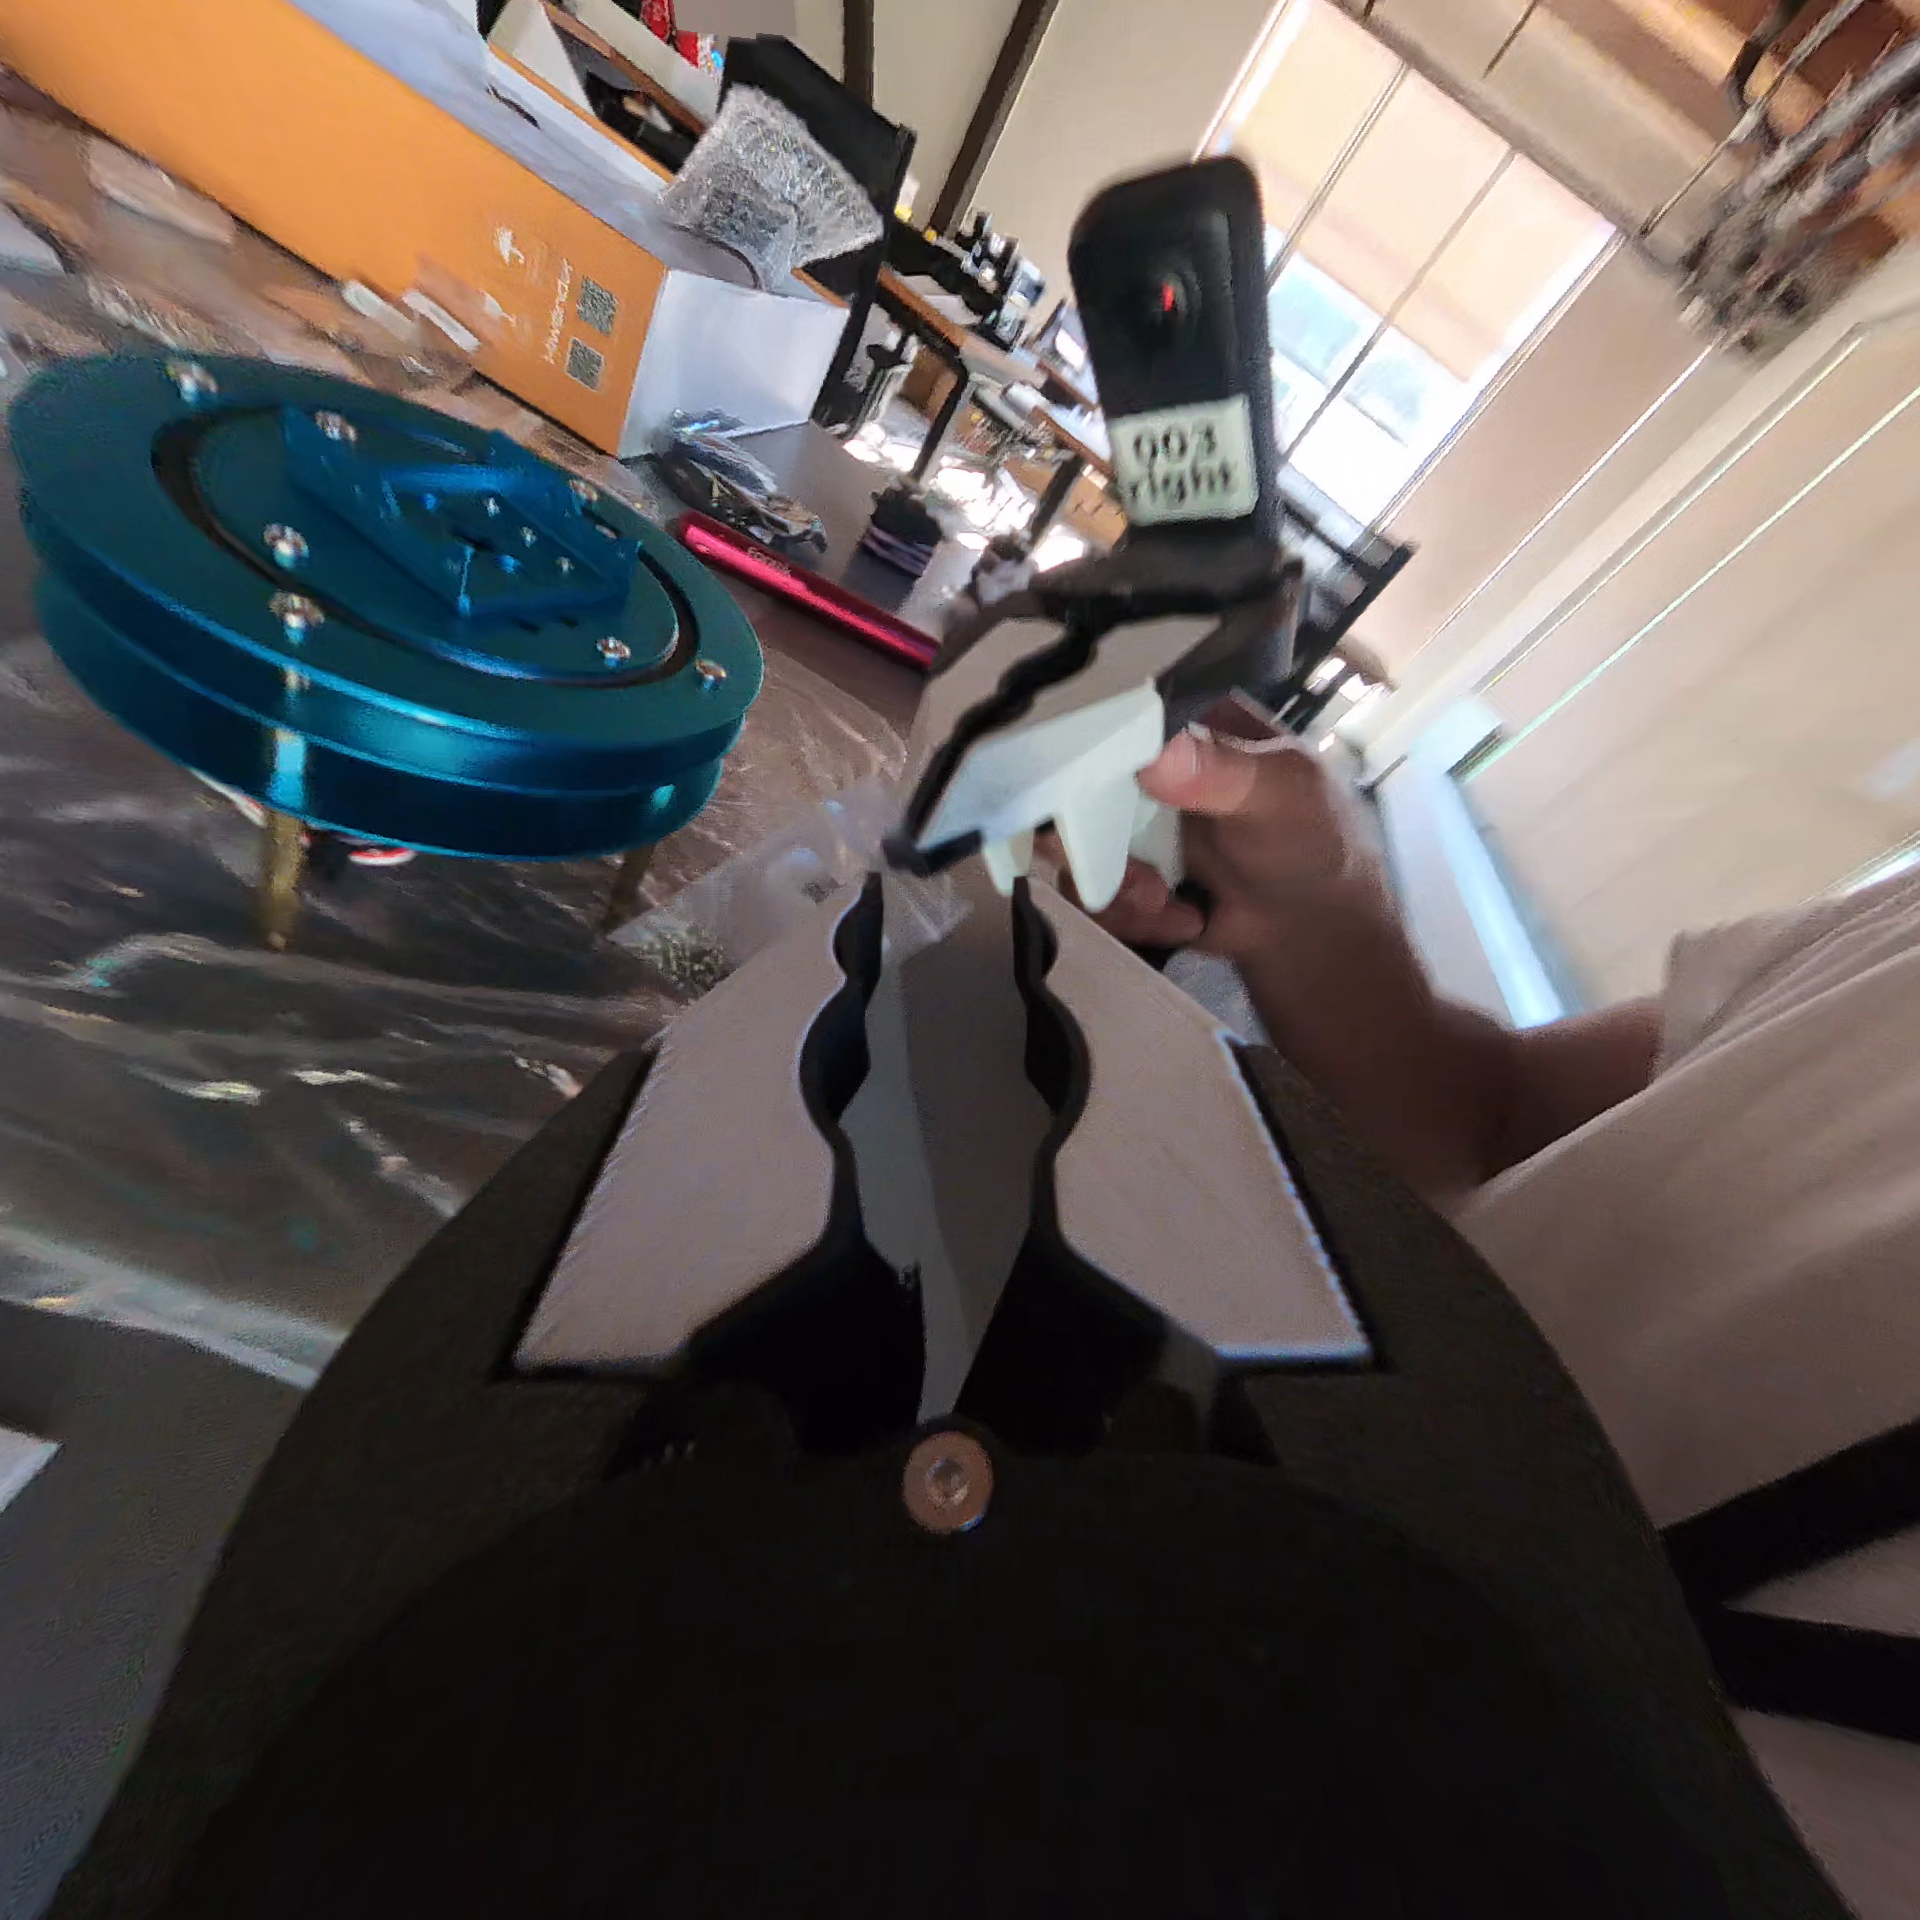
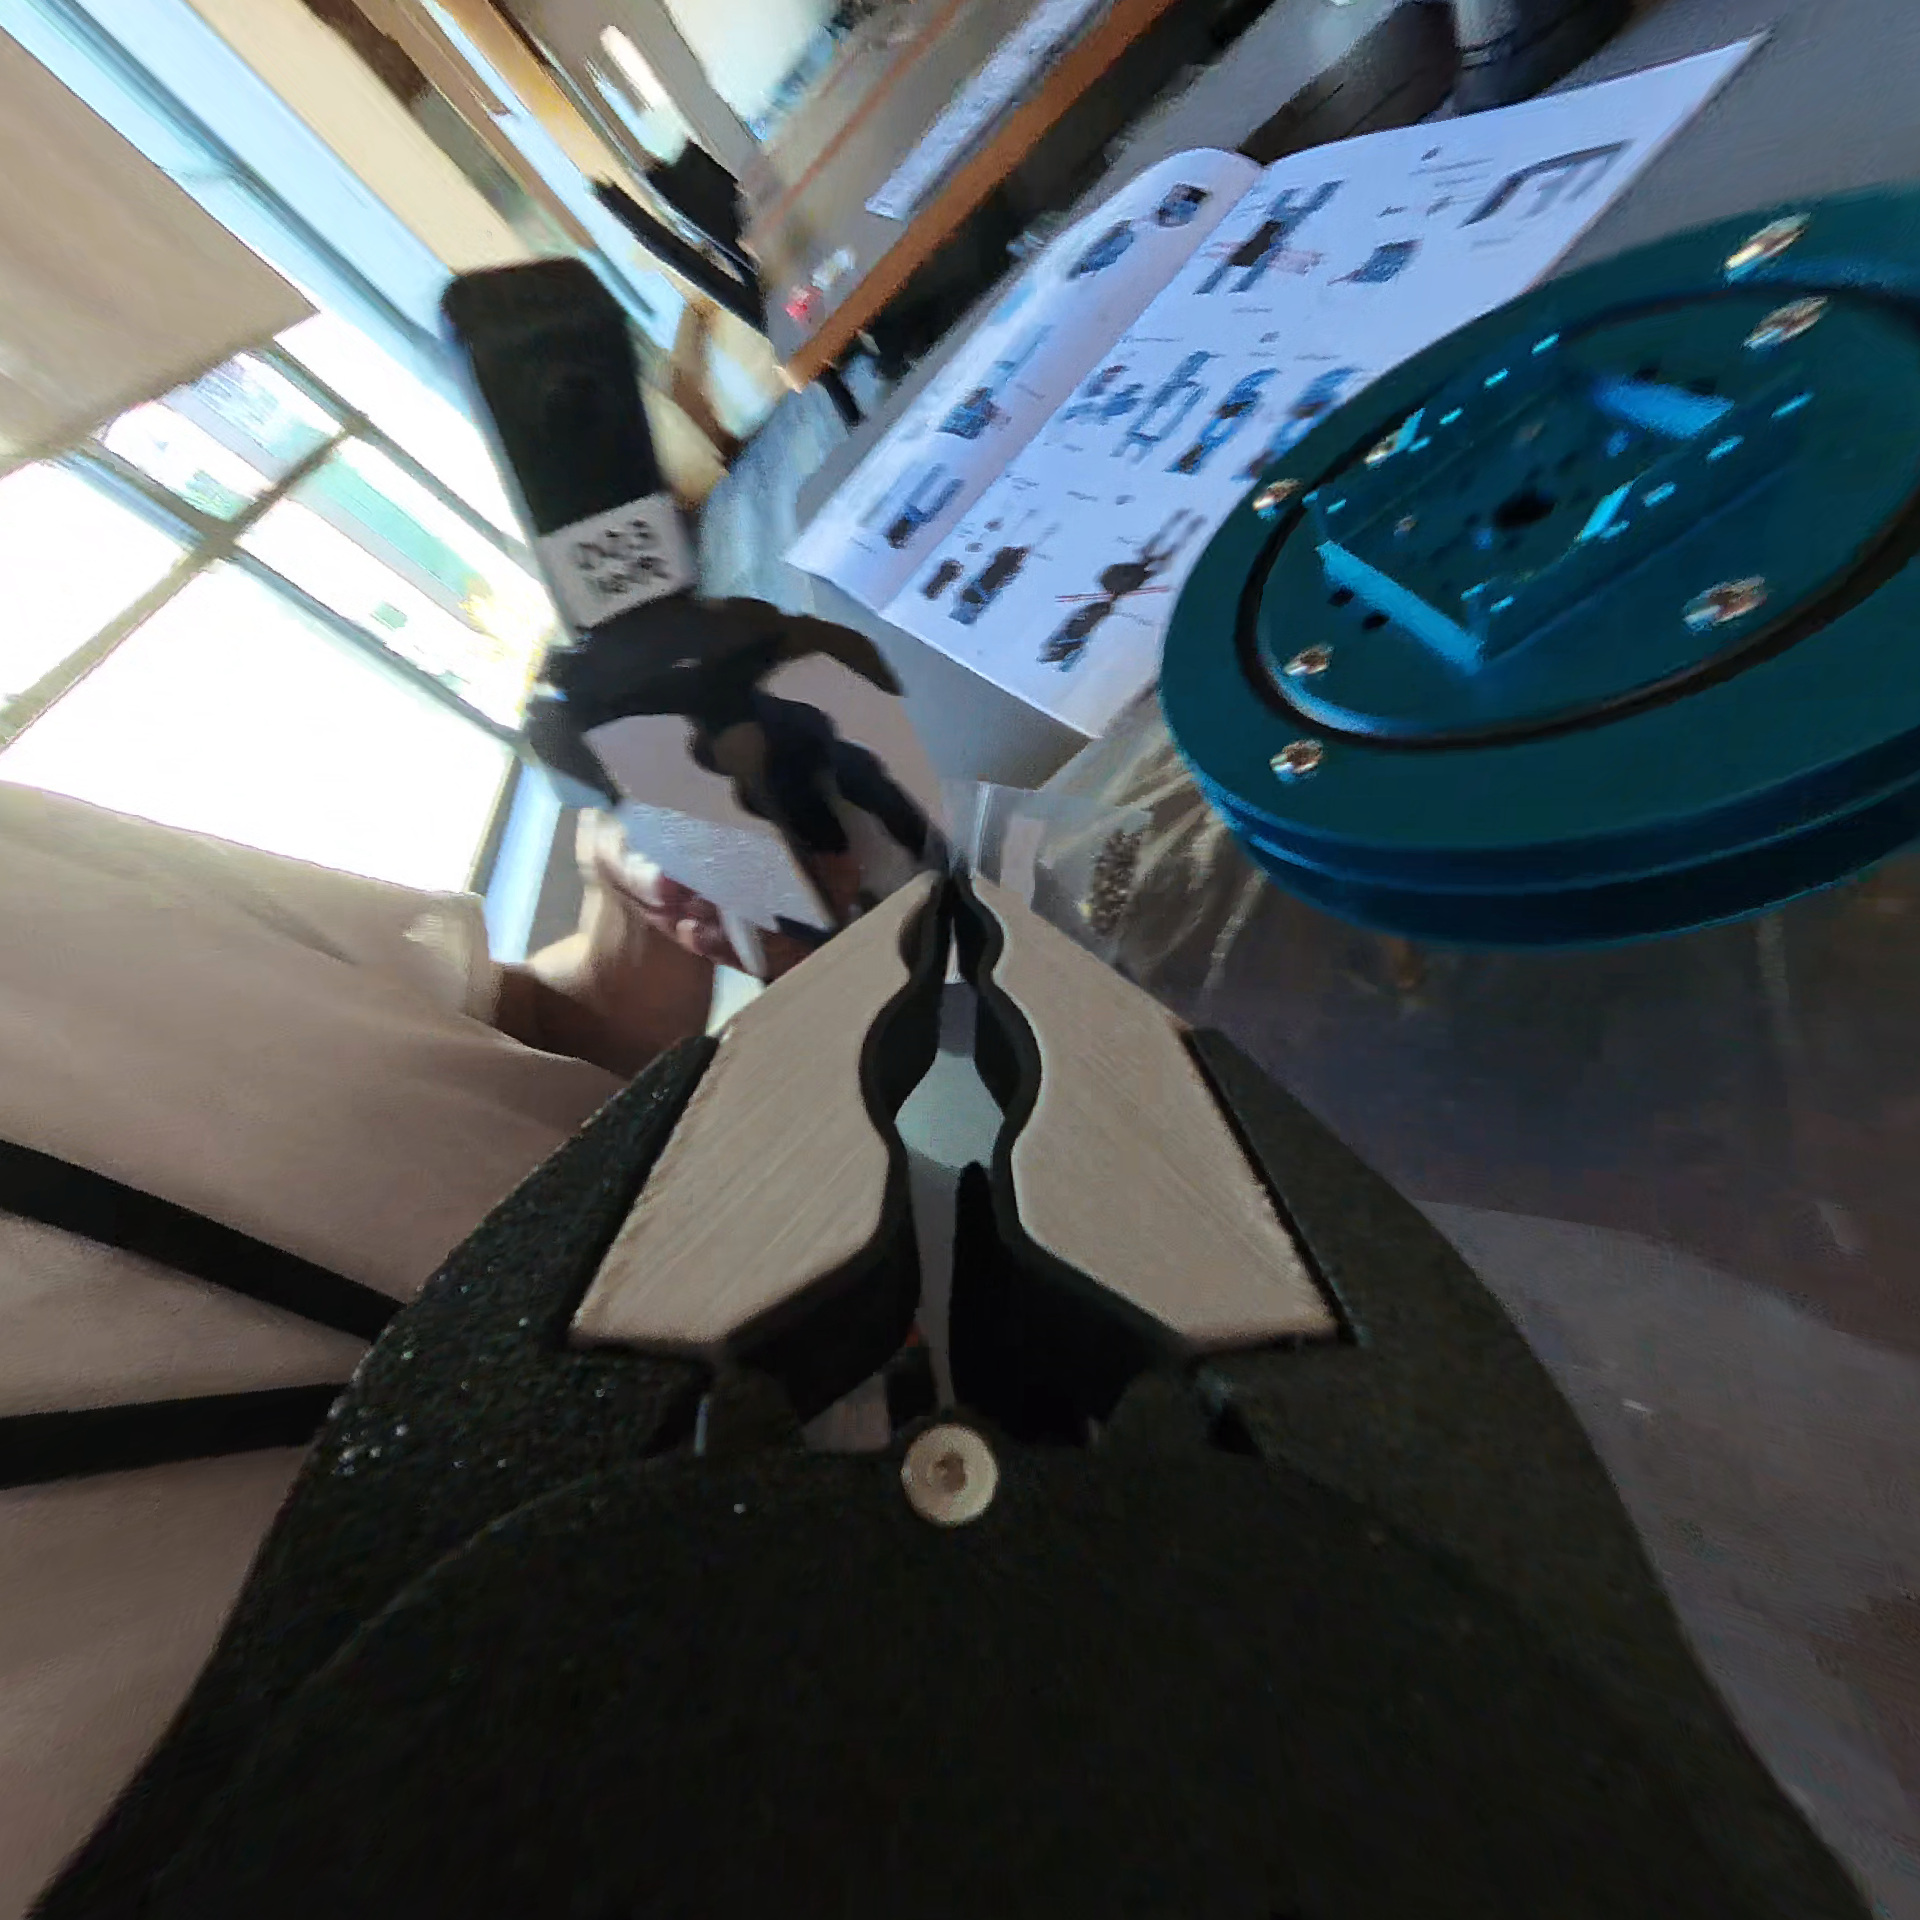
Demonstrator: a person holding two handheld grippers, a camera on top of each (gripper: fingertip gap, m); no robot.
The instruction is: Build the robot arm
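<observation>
Both grippers meet tip to tip over crinkled clear plastic: the left gripper [image 1: 945, 894] has jaws narrowly parted, the right gripper [image 2: 951, 894] pressed together. A blue round plate assembly [image 1: 384, 613] stands just beside, an open manual [image 2: 1195, 416] and an orange box [image 1: 343, 208] beyond.

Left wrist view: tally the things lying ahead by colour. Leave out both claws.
Blue: 1, round metal base on brass legs
Orange and white: 1, long carton
Pink: 1, slim box
Clear: 2, bubble wrap bundle and bag of screws
Total: 5
</observation>
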